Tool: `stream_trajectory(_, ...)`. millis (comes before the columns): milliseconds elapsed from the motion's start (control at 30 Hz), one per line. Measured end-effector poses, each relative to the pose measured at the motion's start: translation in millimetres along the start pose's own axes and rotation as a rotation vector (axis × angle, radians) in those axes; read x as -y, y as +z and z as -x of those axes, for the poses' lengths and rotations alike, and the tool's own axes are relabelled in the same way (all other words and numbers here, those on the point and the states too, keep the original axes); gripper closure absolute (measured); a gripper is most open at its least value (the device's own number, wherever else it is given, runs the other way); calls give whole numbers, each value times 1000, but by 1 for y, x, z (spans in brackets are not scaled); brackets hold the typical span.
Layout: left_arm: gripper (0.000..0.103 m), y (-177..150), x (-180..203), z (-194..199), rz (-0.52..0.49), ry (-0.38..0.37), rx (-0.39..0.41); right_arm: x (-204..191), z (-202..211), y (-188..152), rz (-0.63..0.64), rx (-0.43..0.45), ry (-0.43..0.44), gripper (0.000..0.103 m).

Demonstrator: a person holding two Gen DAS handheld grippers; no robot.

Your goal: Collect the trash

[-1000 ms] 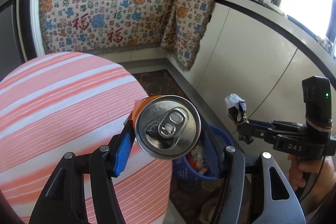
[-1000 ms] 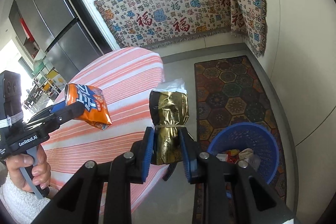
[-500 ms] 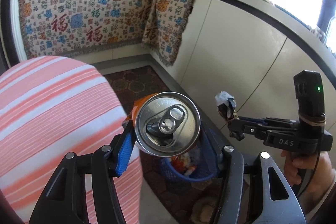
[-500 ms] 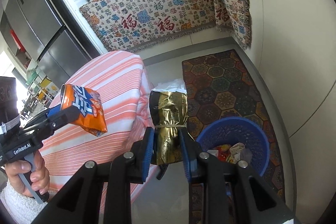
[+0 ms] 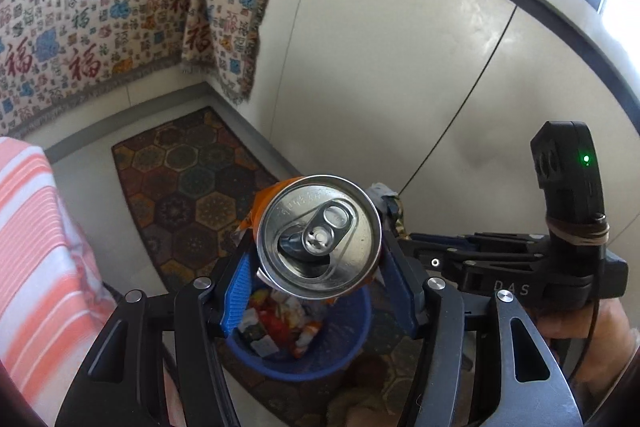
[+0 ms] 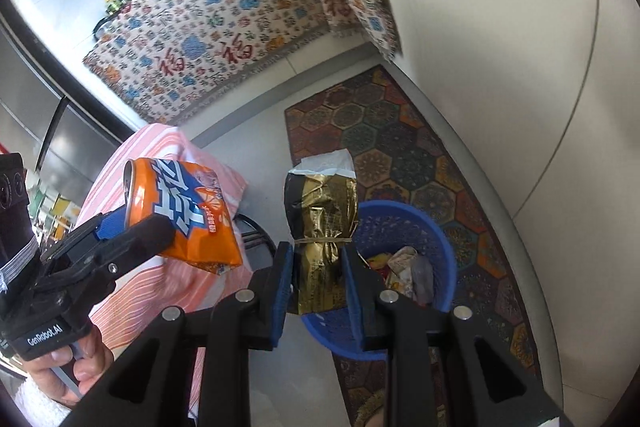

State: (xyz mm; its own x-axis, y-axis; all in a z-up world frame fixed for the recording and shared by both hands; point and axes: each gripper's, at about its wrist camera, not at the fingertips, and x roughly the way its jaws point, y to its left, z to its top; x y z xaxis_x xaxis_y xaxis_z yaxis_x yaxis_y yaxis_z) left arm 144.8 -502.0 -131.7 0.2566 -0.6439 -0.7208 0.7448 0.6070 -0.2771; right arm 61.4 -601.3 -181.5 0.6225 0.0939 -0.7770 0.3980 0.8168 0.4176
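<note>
The left gripper (image 5: 318, 291) is clenched on a crushed orange soda can (image 5: 319, 235), whose opened lid faces the left wrist camera; its long axis runs forward along the fingers. In the right wrist view the can (image 6: 184, 215) hangs off to the left, over the edge of the bench with the pink-striped cloth (image 6: 132, 163), short of the basket rim.

The right gripper (image 6: 318, 283) is grasping a crumpled gold-and-black foil packet (image 6: 322, 227) tied round the middle with a rubber band, held upright, long axis vertical. The blue plastic waste basket (image 6: 444, 247) stands on the patterned rug (image 6: 400, 147) below and just beyond the packet, already holding wrappers.

The packet seems the nearer to a drop: it overlaps the basket's near-left rim, so a short push forward and to the right would likely bring it over the opening. From the left wrist view the basket (image 5: 352, 355) lies directly beneath the can, though that view foreshortens the gap.
</note>
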Motion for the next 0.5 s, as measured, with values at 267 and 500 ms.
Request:
stream_trajectory(267,16,5,-4,-39,29,-24,-47,42,-29,1,-44,-19,-34,46)
stream_trajectory(500,14,-2,-2,-25,59,50,-76,48,-8,3,-50,64,-74,45)
